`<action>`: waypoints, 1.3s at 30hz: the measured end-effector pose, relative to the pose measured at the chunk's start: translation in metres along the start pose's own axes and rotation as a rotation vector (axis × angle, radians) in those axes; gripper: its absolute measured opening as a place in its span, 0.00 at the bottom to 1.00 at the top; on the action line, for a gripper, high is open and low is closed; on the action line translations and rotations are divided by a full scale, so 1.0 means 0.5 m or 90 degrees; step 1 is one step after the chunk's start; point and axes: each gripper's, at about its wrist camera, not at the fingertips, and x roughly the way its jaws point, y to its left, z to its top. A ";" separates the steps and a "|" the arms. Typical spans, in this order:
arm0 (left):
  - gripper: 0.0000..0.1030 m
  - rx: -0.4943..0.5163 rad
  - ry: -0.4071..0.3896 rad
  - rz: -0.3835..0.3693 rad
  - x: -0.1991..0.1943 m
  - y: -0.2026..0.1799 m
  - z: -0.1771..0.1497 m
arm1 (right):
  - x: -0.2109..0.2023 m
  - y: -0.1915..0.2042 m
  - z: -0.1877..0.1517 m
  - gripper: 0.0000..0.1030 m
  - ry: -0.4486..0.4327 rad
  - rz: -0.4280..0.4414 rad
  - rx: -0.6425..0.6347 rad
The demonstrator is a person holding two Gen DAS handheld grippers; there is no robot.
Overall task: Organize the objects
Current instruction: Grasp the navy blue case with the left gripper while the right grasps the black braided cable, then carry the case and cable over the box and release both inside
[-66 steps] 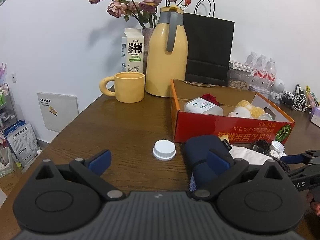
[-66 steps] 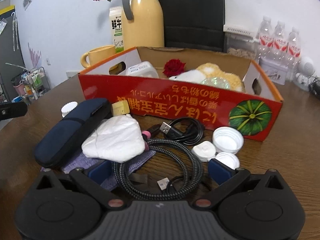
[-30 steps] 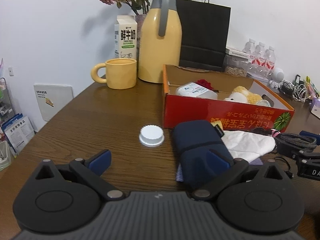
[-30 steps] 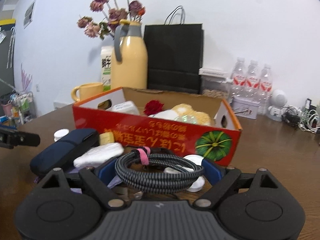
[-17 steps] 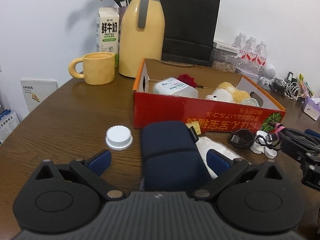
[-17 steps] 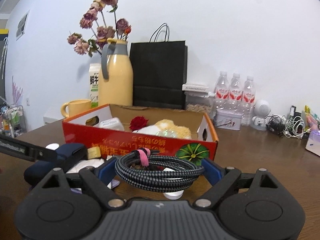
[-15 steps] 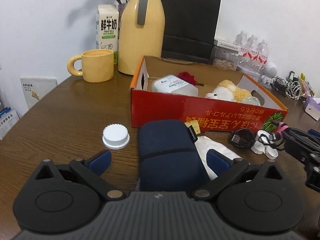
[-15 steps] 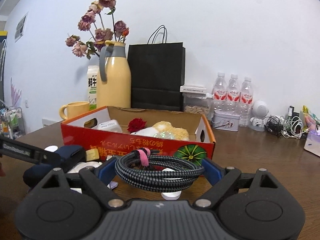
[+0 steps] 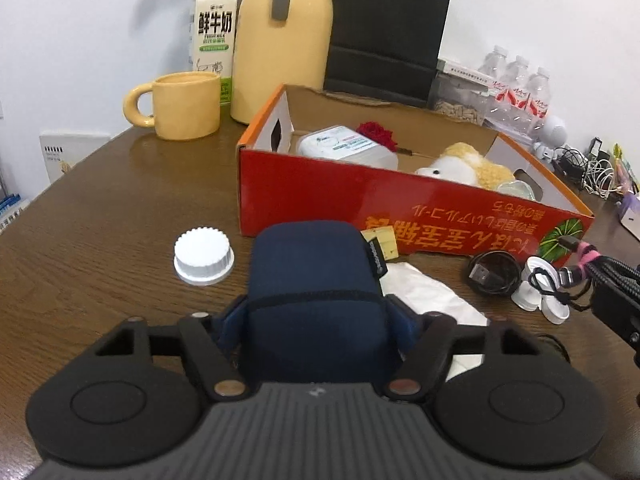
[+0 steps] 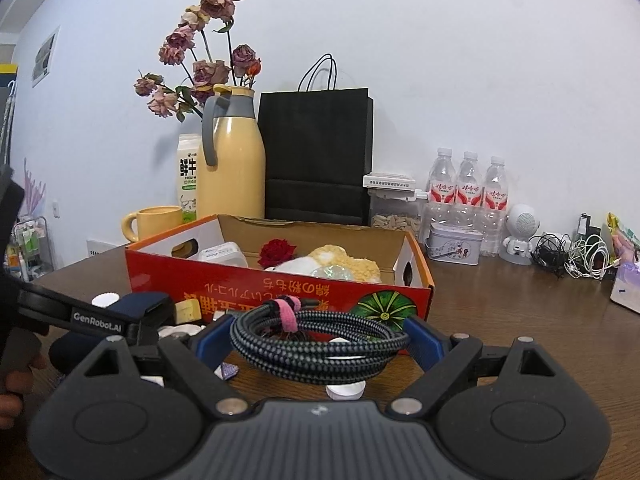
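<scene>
A navy pouch (image 9: 316, 276) lies on the brown table in front of the red cardboard box (image 9: 320, 200). My left gripper (image 9: 316, 314) straddles its near end. The jaws are closing, and the blue pads (image 9: 230, 322) lie against the pouch's two sides. My right gripper (image 10: 320, 338) is shut on a coiled braided cable (image 10: 320, 342) with a pink strap, held above the table in front of the box (image 10: 240, 280). The left gripper's finger (image 10: 92, 320) reaches in from the left in the right wrist view. The box holds a white container (image 9: 344, 148), a red flower and a plush toy (image 9: 464, 166).
A white cap (image 9: 204, 254) lies left of the pouch; a white tissue (image 9: 424, 292), a black USB cable (image 9: 496, 272) and small white caps (image 9: 540, 294) lie to its right. A yellow mug (image 9: 188, 104), thermos (image 9: 284, 40), milk carton, black bag and water bottles (image 10: 468, 188) stand behind.
My left gripper has moved forward and down over the navy pouch, and its jaws have closed in onto the pouch's sides. The right gripper still holds the lifted cable coil.
</scene>
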 end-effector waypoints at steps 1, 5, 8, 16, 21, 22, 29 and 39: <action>0.67 0.004 -0.003 0.001 -0.001 -0.002 -0.002 | 0.000 0.000 0.000 0.87 0.000 0.000 0.000; 0.64 -0.004 -0.009 -0.004 -0.007 0.000 -0.001 | 0.001 0.001 0.000 0.87 0.002 -0.001 -0.001; 0.64 -0.005 -0.018 -0.005 -0.014 0.001 0.000 | 0.002 0.002 0.000 0.87 0.002 -0.001 -0.001; 0.64 0.001 -0.059 -0.014 -0.059 0.001 0.013 | -0.005 0.004 0.003 0.87 -0.016 -0.002 -0.004; 0.64 0.023 -0.090 -0.033 -0.084 -0.017 0.045 | -0.011 0.017 0.028 0.87 -0.044 0.001 -0.033; 0.64 0.029 -0.097 -0.036 -0.087 -0.023 0.054 | -0.008 0.019 0.035 0.87 -0.048 0.002 -0.040; 0.64 0.052 -0.140 -0.058 -0.080 -0.071 0.133 | 0.048 0.022 0.099 0.87 -0.061 -0.007 -0.082; 0.64 0.040 -0.156 -0.078 0.012 -0.119 0.229 | 0.201 -0.011 0.161 0.87 -0.048 -0.021 -0.064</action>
